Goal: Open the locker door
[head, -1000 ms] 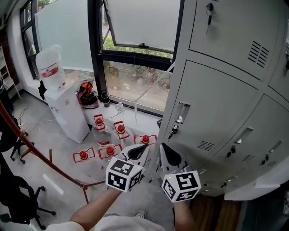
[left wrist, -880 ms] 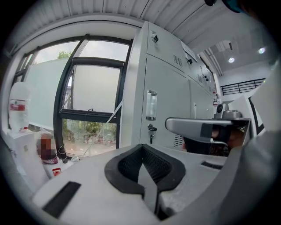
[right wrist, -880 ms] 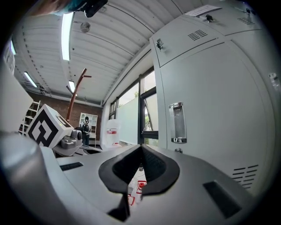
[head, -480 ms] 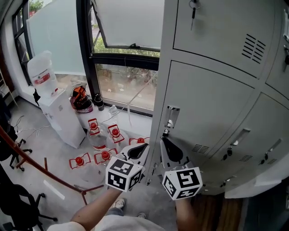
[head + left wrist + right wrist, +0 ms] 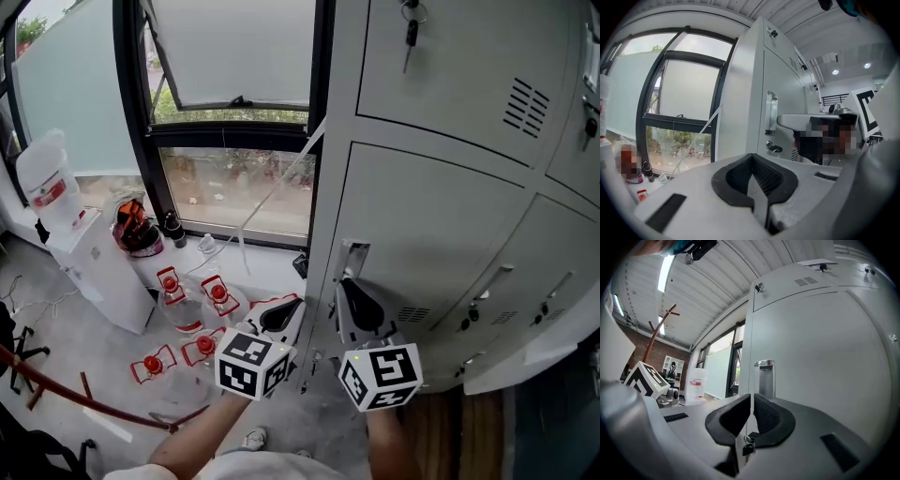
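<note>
Down at 6 o'clock in the head view, two tools side by side. Left tool [image 5: 289, 312] on the 9 o'clock side of the pair, pinched narrow, pads pressed together on nothing. Right tool [image 5: 349, 289] just beside it, pinched narrow as well, nose near the 9 o'clock edge of the locker door [image 5: 427, 225], just below the handle [image 5: 354, 258]. Door closed flush, filling the 2 o'clock side of the view.

Now through the right gripper view: chrome handle dead ahead at 12 o'clock above the pads, small key [image 5: 746, 446] dangling at 6 o'clock in the slit beneath them. Touching the pads or not, cannot tell.

Back in the head view: another locker up at 1 o'clock, upper key [image 5: 411, 33] hanging from its lock. Over at 9 o'clock, a white water dispenser [image 5: 89, 258] under the window [image 5: 234, 94]. On the floor [image 5: 112, 375] at 8 o'clock, a cluster of water bottles [image 5: 187, 309] with red caps.
</note>
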